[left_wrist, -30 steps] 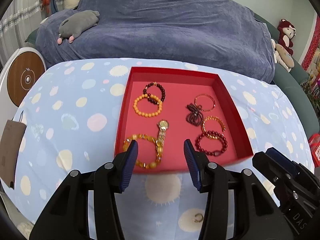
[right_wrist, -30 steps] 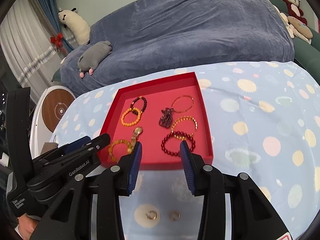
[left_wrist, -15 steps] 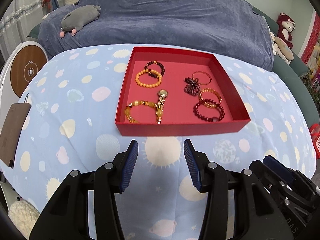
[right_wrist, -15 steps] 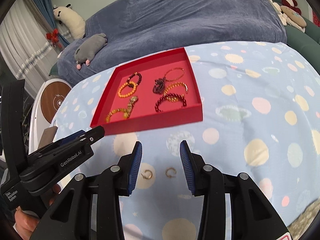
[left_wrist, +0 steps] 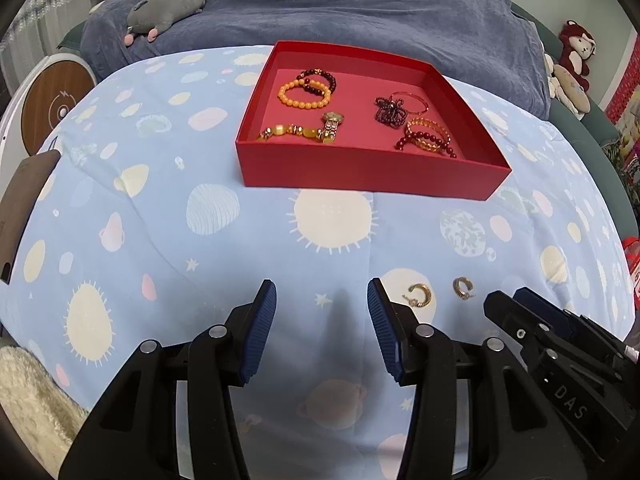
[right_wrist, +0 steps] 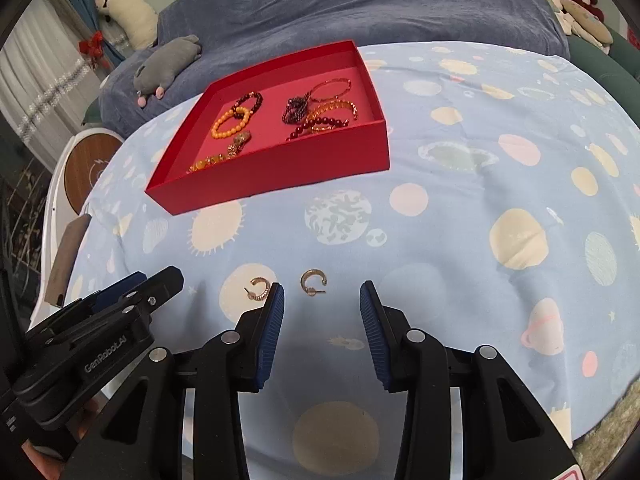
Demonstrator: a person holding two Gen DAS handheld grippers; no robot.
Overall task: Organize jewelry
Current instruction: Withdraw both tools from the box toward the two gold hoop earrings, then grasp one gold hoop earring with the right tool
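Observation:
A red tray (left_wrist: 360, 176) (right_wrist: 280, 172) holds several bracelets and a gold watch (left_wrist: 332, 124). Two gold hoop earrings lie on the blue planet-print cloth in front of the tray: one earring (left_wrist: 419, 294) (right_wrist: 259, 287) and a second earring (left_wrist: 463, 288) (right_wrist: 313, 281) to its right. My left gripper (left_wrist: 322, 300) is open and empty, low over the cloth, just left of the earrings. My right gripper (right_wrist: 321, 302) is open and empty, with the second earring just ahead between its fingers; it also shows at the right of the left wrist view (left_wrist: 560, 352).
The cloth covers a table with a blue-covered sofa (left_wrist: 360, 12) behind it. A grey plush toy (left_wrist: 164, 8) lies on the sofa. A brown tag (left_wrist: 20, 204) hangs at the table's left edge. A round white and wood device (left_wrist: 48, 108) stands at the left.
Both grippers have pulled back from the tray toward the near side and dropped lower. The two earrings have come into view just ahead of the fingers. Both stay open.

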